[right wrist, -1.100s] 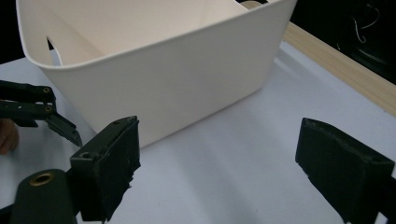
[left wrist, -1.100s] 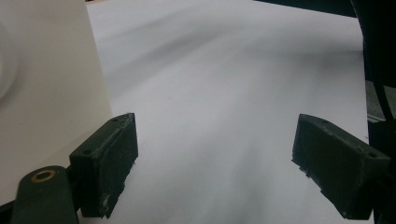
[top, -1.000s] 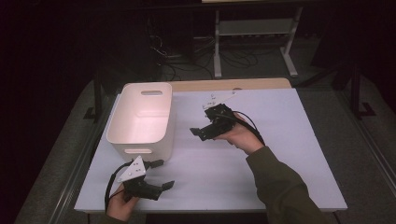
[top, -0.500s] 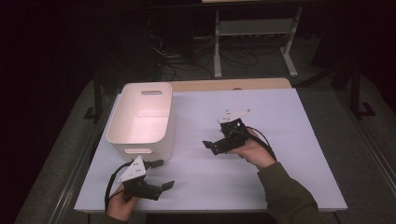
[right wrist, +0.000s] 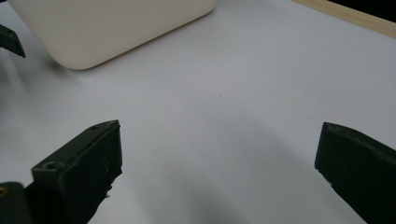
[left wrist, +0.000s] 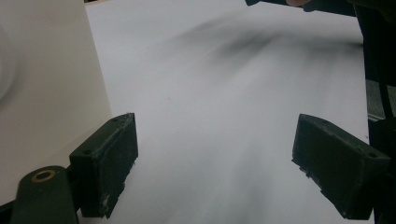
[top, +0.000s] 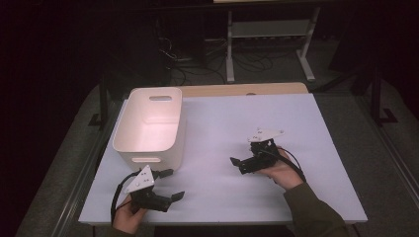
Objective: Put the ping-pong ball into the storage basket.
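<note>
Low over the white table sheet (top: 296,123), right of centre, a hand holds my right gripper (top: 238,166). Its jaws have just been opening and now stand wide apart with nothing between them. The right gripper view confirms it: the gripper (right wrist: 219,172) frames bare sheet, with the white bin (right wrist: 107,28) ahead at upper left. My left gripper (top: 173,184) rests near the front edge, just in front of the bin (top: 153,158), open and empty. In the left gripper view the gripper (left wrist: 219,168) spans bare sheet beside the bin wall (left wrist: 46,93).
The white bin, its inside bare as far as I see, stands at the left of the table with a handle slot (top: 160,98) in its far wall. A wooden strip (top: 237,90) edges the table's far side. Beyond it are a metal rack (top: 269,29) and cables on a dark floor.
The right gripper has moved away from the bin, toward the near right of the table and lower, with its jaws wider. The left gripper has stayed in place.
</note>
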Available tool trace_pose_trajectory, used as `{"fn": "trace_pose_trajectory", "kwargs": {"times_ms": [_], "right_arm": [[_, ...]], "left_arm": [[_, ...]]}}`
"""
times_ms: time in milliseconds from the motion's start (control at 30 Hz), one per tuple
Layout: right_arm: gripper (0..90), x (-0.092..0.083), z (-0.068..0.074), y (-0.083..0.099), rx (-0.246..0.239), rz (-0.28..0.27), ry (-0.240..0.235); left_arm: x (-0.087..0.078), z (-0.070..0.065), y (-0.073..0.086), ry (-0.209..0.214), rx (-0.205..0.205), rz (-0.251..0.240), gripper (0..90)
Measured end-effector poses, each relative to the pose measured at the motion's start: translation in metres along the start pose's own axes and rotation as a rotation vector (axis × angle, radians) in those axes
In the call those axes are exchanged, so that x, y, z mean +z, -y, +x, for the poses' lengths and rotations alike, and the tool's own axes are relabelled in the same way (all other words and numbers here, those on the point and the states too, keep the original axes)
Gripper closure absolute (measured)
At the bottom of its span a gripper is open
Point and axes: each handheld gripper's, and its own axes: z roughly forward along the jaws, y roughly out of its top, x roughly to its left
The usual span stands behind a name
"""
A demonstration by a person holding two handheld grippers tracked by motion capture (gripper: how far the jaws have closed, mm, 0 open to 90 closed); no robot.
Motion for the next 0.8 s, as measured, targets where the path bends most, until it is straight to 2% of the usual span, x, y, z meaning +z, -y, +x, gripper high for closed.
{"fn": "trace_pose_trajectory", "kwargs": {"times_ms": [267,800], "right_arm": [[0.3,-0.014,-0.001,0.016,0.013,-0.003,0.022],[0.3,-0.039,-0.005,0.049,0.069,-0.019,0.075]], "left_arm": [[0.000,0.000,0.000,0.000,0.002,0.001,14.2],[0.000,-0.001,0.000,-0.002,0.007,0.001,14.2]]}}
